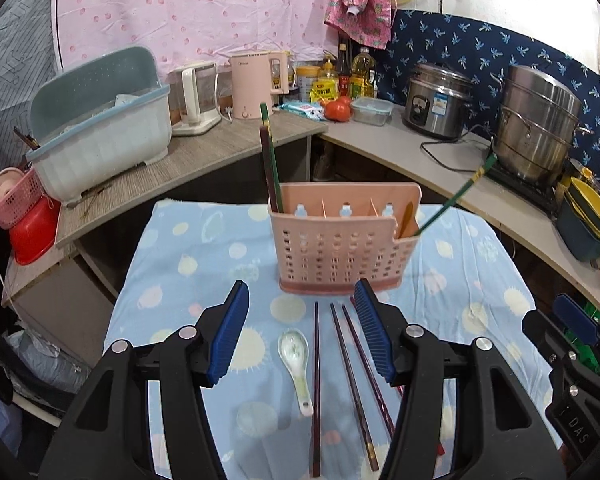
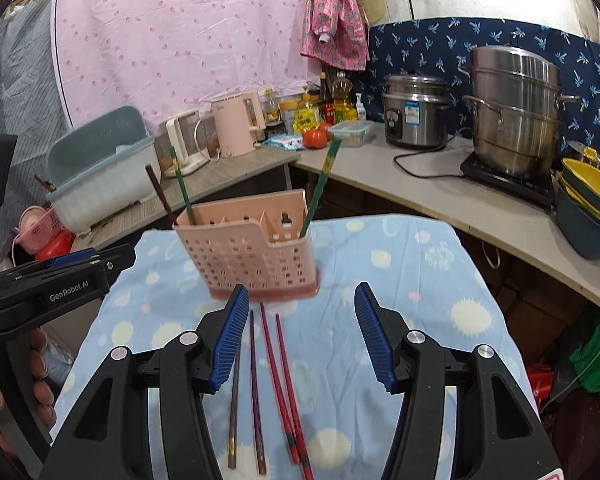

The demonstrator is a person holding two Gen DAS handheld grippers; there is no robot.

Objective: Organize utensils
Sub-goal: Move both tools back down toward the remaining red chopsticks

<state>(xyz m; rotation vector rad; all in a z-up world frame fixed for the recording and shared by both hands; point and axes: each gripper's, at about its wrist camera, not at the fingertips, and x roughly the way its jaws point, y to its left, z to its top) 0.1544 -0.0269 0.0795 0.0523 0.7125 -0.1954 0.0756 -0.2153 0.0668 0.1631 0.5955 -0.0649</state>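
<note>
A pink slotted utensil holder (image 1: 340, 248) stands on the blue spotted cloth (image 1: 204, 248); it also shows in the right wrist view (image 2: 252, 256). It holds a dark and a green chopstick (image 1: 270, 160) at its left end and a leaning green chopstick (image 1: 452, 200) at its right end. A white ceramic spoon (image 1: 296, 364) and several dark and red chopsticks (image 1: 342, 376) lie on the cloth in front of the holder. My left gripper (image 1: 302, 332) is open above them. My right gripper (image 2: 300, 334) is open above the chopsticks (image 2: 278, 384).
The cloth-covered table has drops at its sides. A counter behind carries a blue dish rack (image 1: 100, 128), kettles (image 1: 252, 84), bottles, a rice cooker (image 1: 436, 100) and a steel steamer pot (image 1: 536, 124). Stacked bowls (image 1: 588, 220) stand at the right.
</note>
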